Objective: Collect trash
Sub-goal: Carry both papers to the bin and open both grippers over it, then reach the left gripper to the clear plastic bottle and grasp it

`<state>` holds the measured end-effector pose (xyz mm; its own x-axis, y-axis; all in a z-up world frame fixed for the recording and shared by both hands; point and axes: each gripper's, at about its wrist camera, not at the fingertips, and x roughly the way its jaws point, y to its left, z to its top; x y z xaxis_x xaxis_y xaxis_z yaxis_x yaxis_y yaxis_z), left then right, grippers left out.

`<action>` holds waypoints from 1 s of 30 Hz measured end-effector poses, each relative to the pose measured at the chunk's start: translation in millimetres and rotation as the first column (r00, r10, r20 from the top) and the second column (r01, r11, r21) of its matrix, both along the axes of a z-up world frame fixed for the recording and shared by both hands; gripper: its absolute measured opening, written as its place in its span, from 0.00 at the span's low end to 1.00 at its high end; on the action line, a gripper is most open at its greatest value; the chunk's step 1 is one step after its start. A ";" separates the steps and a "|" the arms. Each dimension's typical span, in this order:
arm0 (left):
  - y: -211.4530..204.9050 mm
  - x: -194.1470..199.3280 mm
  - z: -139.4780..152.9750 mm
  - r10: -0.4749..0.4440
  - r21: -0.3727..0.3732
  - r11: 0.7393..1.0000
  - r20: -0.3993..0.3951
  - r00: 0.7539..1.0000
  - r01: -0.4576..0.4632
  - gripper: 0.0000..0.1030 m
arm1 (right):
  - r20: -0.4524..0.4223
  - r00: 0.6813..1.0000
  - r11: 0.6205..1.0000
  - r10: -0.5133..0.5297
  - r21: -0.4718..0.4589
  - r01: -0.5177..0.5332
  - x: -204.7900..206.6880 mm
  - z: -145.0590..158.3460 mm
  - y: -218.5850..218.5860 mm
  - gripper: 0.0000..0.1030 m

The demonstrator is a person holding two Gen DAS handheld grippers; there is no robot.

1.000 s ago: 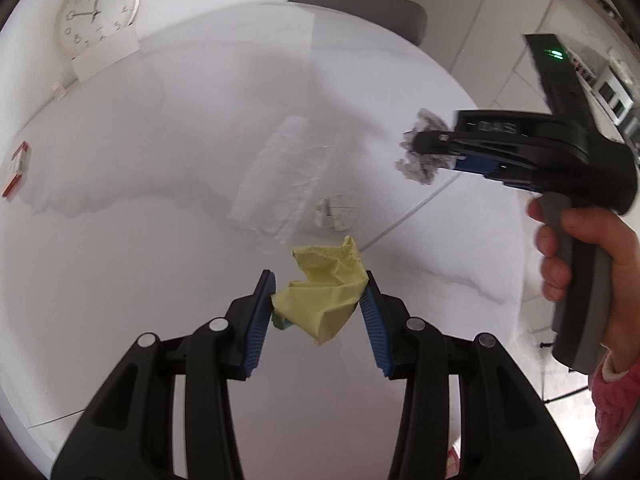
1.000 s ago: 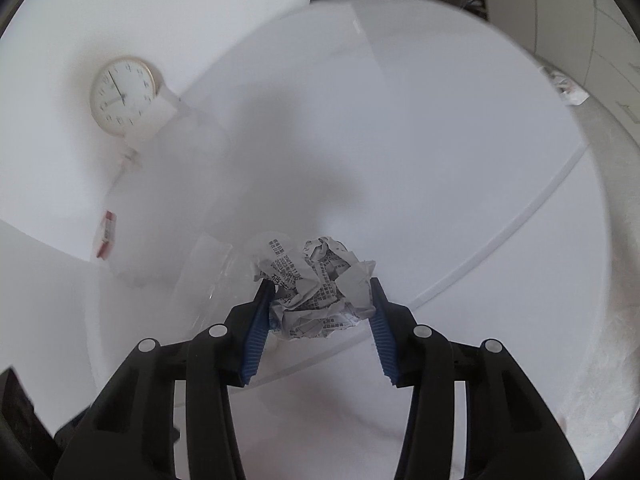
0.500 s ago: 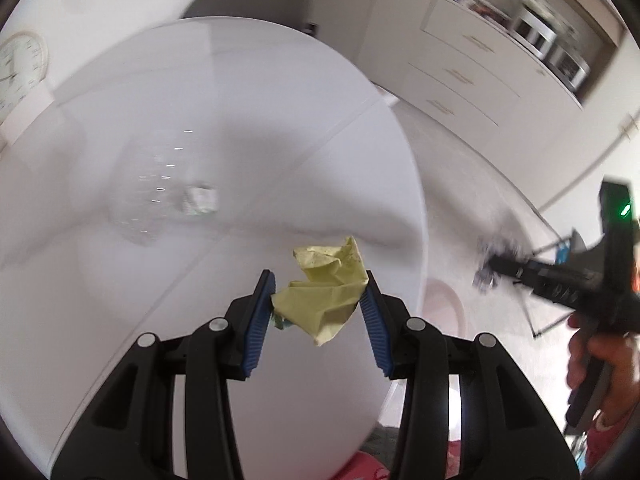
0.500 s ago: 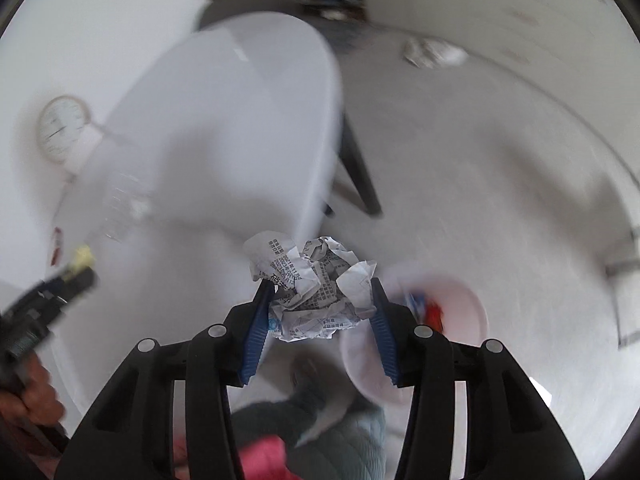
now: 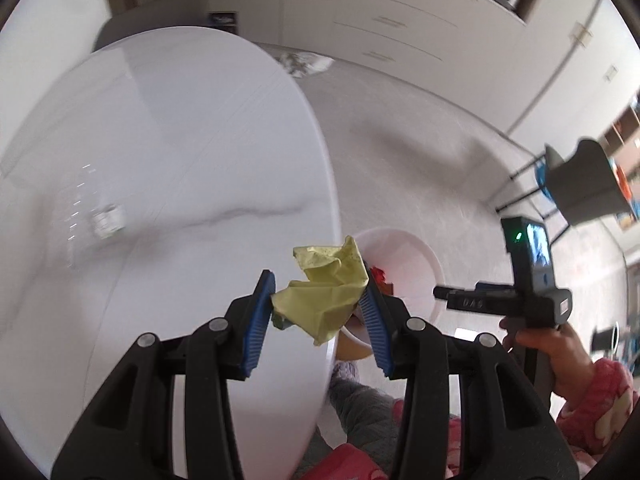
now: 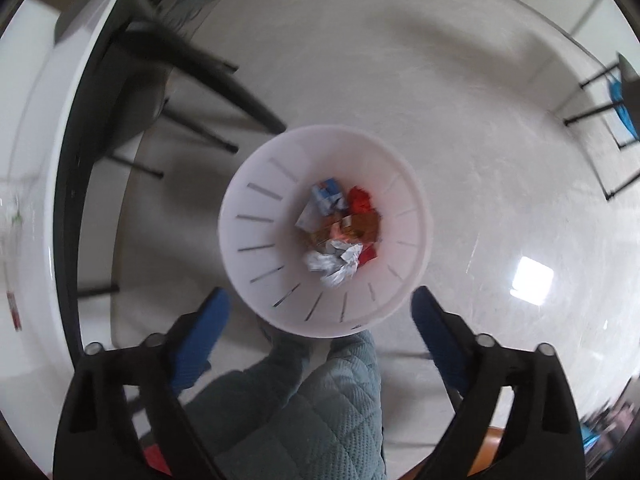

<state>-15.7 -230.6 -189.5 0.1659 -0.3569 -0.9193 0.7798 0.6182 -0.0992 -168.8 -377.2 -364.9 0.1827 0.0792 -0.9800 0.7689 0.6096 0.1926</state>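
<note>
Table [image 5: 180, 152]: white and round, spreading to the left of and beyond the left gripper; its right edge runs just under the pinched paper.
Clear plastic piece [image 5: 94, 216]: blurred, lying on the table well ahead and to the left of the left gripper.
Left gripper [image 5: 318, 308]: blue pads pressed onto a crumpled yellow paper [image 5: 322, 292], which fills the gap between them and sticks out past the tips.
White bin [image 5: 404, 264]: on the floor just beyond and to the right of the left gripper, partly hidden by the yellow paper and the right-hand pad.
Right gripper, seen from the left wrist [image 5: 440, 293]: held out to the right of the left gripper, its tips over the bin's rim; a hand [image 5: 548, 344] in a pink sleeve grips its handle.
Right gripper, own view [image 6: 320, 312]: fingers spread wide with nothing between them, pointing down at the bin.
Bin interior [image 6: 256, 240]: directly ahead of the right gripper, between its open tips; slotted white wall.
Crumpled newsprint ball [image 6: 334, 264]: lying inside the bin on the near side of the heap.
Other trash [image 6: 344, 216]: blue, red and brown scraps at the bin's bottom, beyond the newsprint ball.
</note>
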 end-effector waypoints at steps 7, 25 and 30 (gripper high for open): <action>-59.3 -27.4 -21.5 -0.156 0.033 0.987 -0.064 0.986 0.158 0.42 | 0.026 0.996 0.992 -0.090 -0.085 0.092 -45.0 40.1 -27.0 0.93; -102.4 -77.3 -43.9 -0.293 0.076 0.951 -0.086 0.952 0.299 0.92 | 0.108 0.993 0.965 -0.048 -0.250 0.074 -64.1 102.0 -23.2 0.97; -89.6 -60.5 -31.4 -0.238 0.060 0.969 -0.060 0.970 0.241 0.92 | 0.120 0.993 0.965 0.001 -0.262 0.030 -47.6 112.6 -16.4 0.97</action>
<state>-76.2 -320.2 -220.9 0.0346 -0.3186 -0.9473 0.9007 0.4207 -0.1086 -216.4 -393.6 -252.3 0.2973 -0.1816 -0.9374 0.7597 0.6397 0.1170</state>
